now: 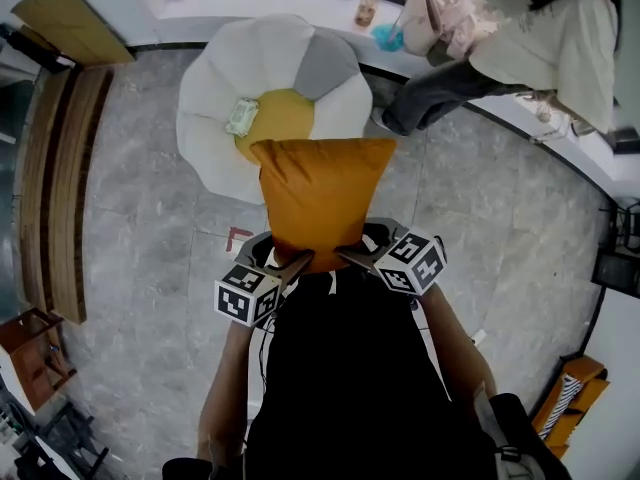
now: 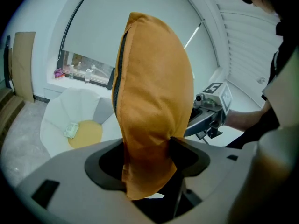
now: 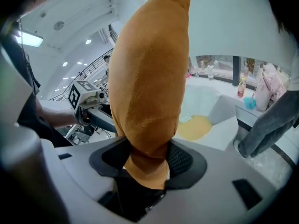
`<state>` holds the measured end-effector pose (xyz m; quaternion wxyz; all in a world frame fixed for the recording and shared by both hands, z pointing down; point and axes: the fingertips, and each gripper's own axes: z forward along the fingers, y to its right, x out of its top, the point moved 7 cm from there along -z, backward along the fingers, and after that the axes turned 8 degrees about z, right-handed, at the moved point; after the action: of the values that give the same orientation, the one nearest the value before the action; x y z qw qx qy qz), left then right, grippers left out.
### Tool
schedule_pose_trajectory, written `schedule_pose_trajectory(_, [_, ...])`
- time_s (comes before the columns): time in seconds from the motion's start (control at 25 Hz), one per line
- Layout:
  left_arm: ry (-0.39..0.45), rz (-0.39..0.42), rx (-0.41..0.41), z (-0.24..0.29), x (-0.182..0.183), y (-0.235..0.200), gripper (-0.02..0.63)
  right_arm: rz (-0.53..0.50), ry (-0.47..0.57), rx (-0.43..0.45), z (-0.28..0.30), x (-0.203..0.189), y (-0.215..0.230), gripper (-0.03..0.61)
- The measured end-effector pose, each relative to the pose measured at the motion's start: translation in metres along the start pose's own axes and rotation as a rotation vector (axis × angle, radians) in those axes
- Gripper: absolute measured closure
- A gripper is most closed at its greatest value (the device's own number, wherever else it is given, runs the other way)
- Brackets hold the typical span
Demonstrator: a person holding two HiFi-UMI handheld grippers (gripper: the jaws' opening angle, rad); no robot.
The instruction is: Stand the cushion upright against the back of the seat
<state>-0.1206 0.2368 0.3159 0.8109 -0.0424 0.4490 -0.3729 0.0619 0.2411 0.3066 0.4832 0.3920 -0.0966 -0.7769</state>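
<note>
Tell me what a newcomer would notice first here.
The orange cushion fills the middle of the head view, pinched at its near corners by the left gripper and right gripper. Beyond it on the grey floor stands a white petal-shaped seat with a yellow centre; a person sits on the ledge at upper right.

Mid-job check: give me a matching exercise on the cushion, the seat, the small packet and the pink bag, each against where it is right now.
Things:
1. orange cushion
2. white petal-shaped seat
3. pale green packet
4. pink bag

Places:
A. on the window ledge
B. at the edge of the seat's yellow centre
C. clamped by the left gripper and the right gripper, off the seat
D. standing on the grey floor, ahead of the person

Pairs: 1-C, 2-D, 3-B, 4-A
</note>
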Motion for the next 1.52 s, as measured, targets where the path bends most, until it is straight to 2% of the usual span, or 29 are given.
schedule_pose_trajectory(0.24, [-0.050,-0.061,0.062,0.030,0.009,-0.028,0.305,-0.019,-0.063,0.062,0.025,0.021,0.045,0.331])
schedule_pose_trajectory(0.48, [-0.094,-0.121,0.117,0.060,0.044,-0.070,0.305,-0.029,-0.118,0.121,0.047,0.069,0.096,0.334])
schedule_pose_trajectory(0.88, [-0.148,-0.185,0.183,0.128,0.086,-0.153,0.302,-0.105,-0.197,0.145,0.097,0.140,0.189,0.350])
schedule_pose_trajectory(1.12, [-0.191,-0.208,0.217,0.163,0.081,-0.197,0.302,-0.109,-0.250,0.166,0.140,0.152,0.233,0.353])
schedule_pose_trajectory(1.52, [-0.255,-0.166,0.253,0.243,0.041,-0.281,0.301,-0.220,-0.277,0.098,0.228,0.145,0.311,0.356])
